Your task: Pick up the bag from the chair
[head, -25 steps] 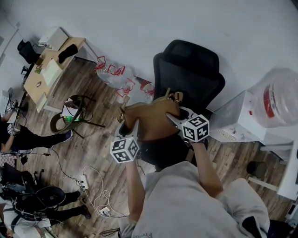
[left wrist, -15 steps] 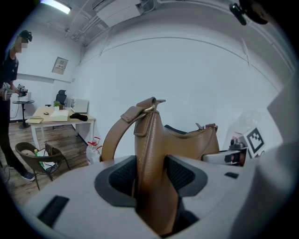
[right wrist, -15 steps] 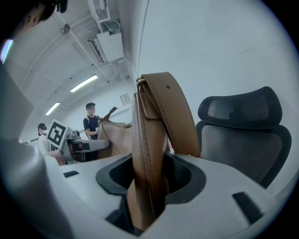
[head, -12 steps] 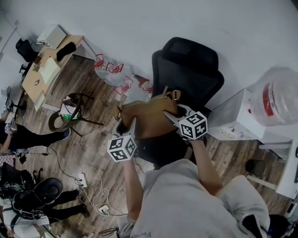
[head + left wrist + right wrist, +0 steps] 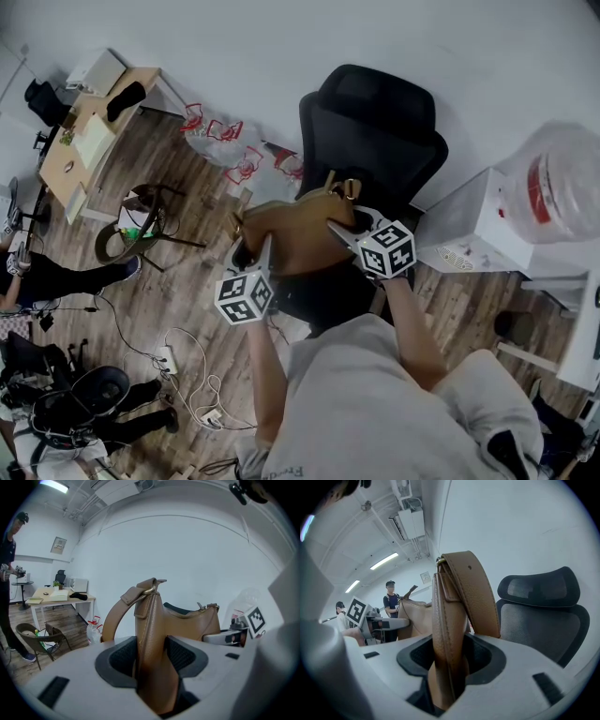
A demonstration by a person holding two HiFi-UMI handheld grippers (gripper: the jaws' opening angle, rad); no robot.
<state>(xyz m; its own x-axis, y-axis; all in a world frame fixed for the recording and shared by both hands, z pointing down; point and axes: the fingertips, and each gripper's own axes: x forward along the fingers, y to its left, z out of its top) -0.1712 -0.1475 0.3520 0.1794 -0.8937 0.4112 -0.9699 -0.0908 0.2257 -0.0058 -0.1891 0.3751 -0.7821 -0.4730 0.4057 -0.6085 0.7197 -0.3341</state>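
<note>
A tan leather bag (image 5: 292,234) with a strap and brass rings hangs in the air in front of the black office chair (image 5: 375,131), held at both ends. My left gripper (image 5: 251,251) is shut on the bag's left end (image 5: 152,644), the leather pinched between its dark pads. My right gripper (image 5: 345,230) is shut on the bag's right end (image 5: 443,648), next to where the strap (image 5: 476,597) joins. In the right gripper view the chair's mesh back (image 5: 539,616) stands behind the bag.
A white cabinet (image 5: 473,230) with a clear red-capped water jug (image 5: 562,192) stands right of the chair. Plastic bags (image 5: 225,150) lie by the wall. A wicker chair (image 5: 141,225), a wooden desk (image 5: 94,131), floor cables (image 5: 187,375) and seated people are on the left.
The view has shifted slightly; the bag and both grippers stay together in front of the chair, with the same hold.
</note>
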